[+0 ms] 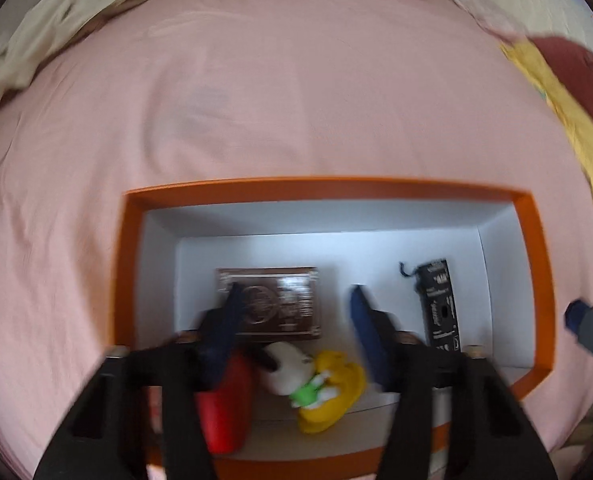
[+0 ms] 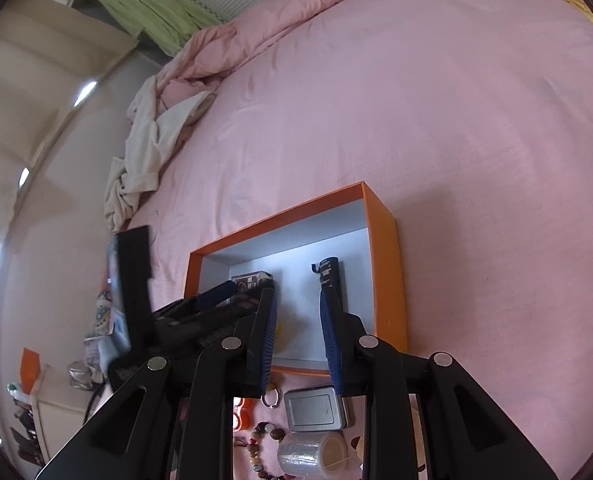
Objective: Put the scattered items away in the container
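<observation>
An orange box (image 1: 324, 188) with a white inside lies on the pink bed. In it are a brown wallet (image 1: 272, 304), a black pouch (image 1: 440, 304), a red piece (image 1: 226, 408) and a white, yellow and green plush toy (image 1: 320, 384). My left gripper (image 1: 296, 292) hangs over the box, its blue pads wide apart, gripping nothing; the toy lies on the floor below them. My right gripper (image 2: 298, 294) stands at the box's near edge (image 2: 296, 370), with a narrow empty gap between its pads. A silver tin (image 2: 316, 408), tape roll (image 2: 316, 454), bead bracelet (image 2: 262, 438) and key ring (image 2: 270, 396) lie in front of the box.
A cream cloth (image 2: 152, 152) and a bunched pink duvet (image 2: 256, 36) lie along the bed's far left. A yellow cloth (image 1: 568, 120) and a maroon item (image 1: 576, 64) sit at the right. Bedside furniture with clutter (image 2: 56, 392) stands left of the bed.
</observation>
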### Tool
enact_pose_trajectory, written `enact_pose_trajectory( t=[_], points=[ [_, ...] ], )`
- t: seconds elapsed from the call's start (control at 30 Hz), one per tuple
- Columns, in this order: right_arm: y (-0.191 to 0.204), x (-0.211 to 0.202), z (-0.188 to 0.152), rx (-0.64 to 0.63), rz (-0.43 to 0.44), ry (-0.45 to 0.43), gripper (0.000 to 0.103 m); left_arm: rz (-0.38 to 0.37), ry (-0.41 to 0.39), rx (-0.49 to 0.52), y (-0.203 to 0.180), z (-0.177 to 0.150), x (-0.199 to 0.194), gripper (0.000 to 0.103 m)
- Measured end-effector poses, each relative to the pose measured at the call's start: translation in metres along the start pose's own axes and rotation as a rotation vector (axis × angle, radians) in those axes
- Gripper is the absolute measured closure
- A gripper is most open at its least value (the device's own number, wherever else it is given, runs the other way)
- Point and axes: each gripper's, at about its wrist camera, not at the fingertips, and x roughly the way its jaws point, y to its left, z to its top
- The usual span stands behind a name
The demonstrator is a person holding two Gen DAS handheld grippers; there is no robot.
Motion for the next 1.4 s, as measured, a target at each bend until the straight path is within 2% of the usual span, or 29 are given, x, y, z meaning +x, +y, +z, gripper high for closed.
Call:
enact_pose_trajectory(
  t=[0.1,0.17,0.2,0.23,0.3,0.37,0.43,0.47,0.5,0.53,0.57,0.6,0.63,0.67,0.73,0.83,0.87,0.9,0.93,1.0,1.07,1.1,1.2,1.23,1.33,1.4],
  points=[
    [0.007,0.011,-0.001,-0.036,-0.002,0.044,0.08,-0.003,-0.004,-0.001,0.01,0.001,-0.001,0.079],
    [0.015,0.022,0.001,-0.079,-0.03,0.079,0.08,0.0,-0.026,0.032,0.002,-0.002,0.004,0.067],
    [0.019,0.028,0.002,-0.107,-0.063,0.093,0.08,-0.003,-0.033,0.053,-0.001,-0.002,0.006,0.055],
    [0.023,0.033,0.002,-0.132,-0.091,0.104,0.08,-0.012,-0.038,0.076,-0.002,-0.002,0.008,0.034],
    [0.026,0.041,0.001,-0.148,-0.117,0.116,0.083,0.011,-0.036,0.146,-0.014,-0.004,0.014,0.012],
    [0.022,0.042,-0.002,-0.153,-0.153,0.114,0.08,0.055,-0.02,0.227,-0.028,-0.005,0.021,0.008],
    [0.012,0.039,-0.002,-0.087,-0.1,0.111,0.078,0.098,0.01,0.265,-0.034,-0.004,0.024,0.008],
    [0.009,0.036,-0.002,-0.069,-0.089,0.102,0.076,0.117,0.011,0.255,-0.032,-0.004,0.022,0.01],
    [0.006,0.033,-0.001,-0.06,-0.088,0.091,0.074,0.138,0.0,0.225,-0.025,-0.003,0.016,0.029],
    [0.004,0.03,-0.001,-0.052,-0.088,0.079,0.073,0.159,-0.01,0.196,-0.019,-0.002,0.011,0.063],
    [0.001,0.027,0.0,-0.043,-0.087,0.068,0.073,0.113,-0.015,0.139,-0.009,0.0,0.004,0.072],
    [-0.001,0.024,0.001,-0.032,-0.079,0.057,0.073,-0.003,0.002,0.054,0.005,0.003,-0.001,0.103],
    [-0.002,0.022,0.002,-0.021,-0.067,0.05,0.072,-0.121,0.035,-0.033,0.02,0.003,-0.003,0.103],
    [-0.004,0.021,0.003,-0.009,-0.051,0.044,0.071,-0.176,0.053,-0.076,0.03,0.003,-0.004,0.103],
    [-0.006,0.019,0.003,0.004,-0.036,0.04,0.071,-0.173,0.063,-0.079,0.036,0.002,-0.006,0.103],
    [-0.006,0.016,0.003,0.009,-0.03,0.04,0.071,-0.233,0.067,-0.159,0.049,0.009,-0.004,0.103],
    [-0.006,0.015,0.003,0.008,-0.027,0.041,0.07,-0.246,0.062,-0.185,0.054,0.012,-0.004,0.101],
    [-0.006,0.014,0.003,0.007,-0.025,0.042,0.069,-0.245,0.055,-0.207,0.058,0.013,-0.003,0.09],
    [-0.006,0.013,0.003,0.006,-0.025,0.042,0.068,-0.24,0.048,-0.222,0.059,0.014,-0.002,0.084],
    [-0.006,0.012,0.004,0.007,-0.023,0.043,0.068,-0.239,0.045,-0.225,0.054,0.015,0.001,0.084],
    [-0.006,0.011,0.006,0.016,-0.017,0.041,0.067,-0.211,0.05,-0.174,0.039,0.015,0.004,0.082],
    [-0.006,0.011,0.006,0.021,-0.014,0.041,0.066,-0.204,0.047,-0.147,0.032,0.015,0.004,0.077],
    [-0.006,0.012,0.006,0.033,0.004,0.046,0.065,-0.187,0.043,-0.048,0.01,0.014,0.002,0.047],
    [-0.005,0.013,0.006,0.034,0.007,0.049,0.065,-0.163,0.05,-0.016,0.004,0.013,0.001,0.037],
    [-0.005,0.014,0.006,0.036,0.009,0.056,0.065,-0.026,0.043,0.047,-0.013,0.011,-0.005,0.024],
    [-0.006,0.014,0.007,0.045,0.013,0.056,0.064,0.094,0.016,0.073,-0.017,0.01,-0.011,0.023]
  ],
)
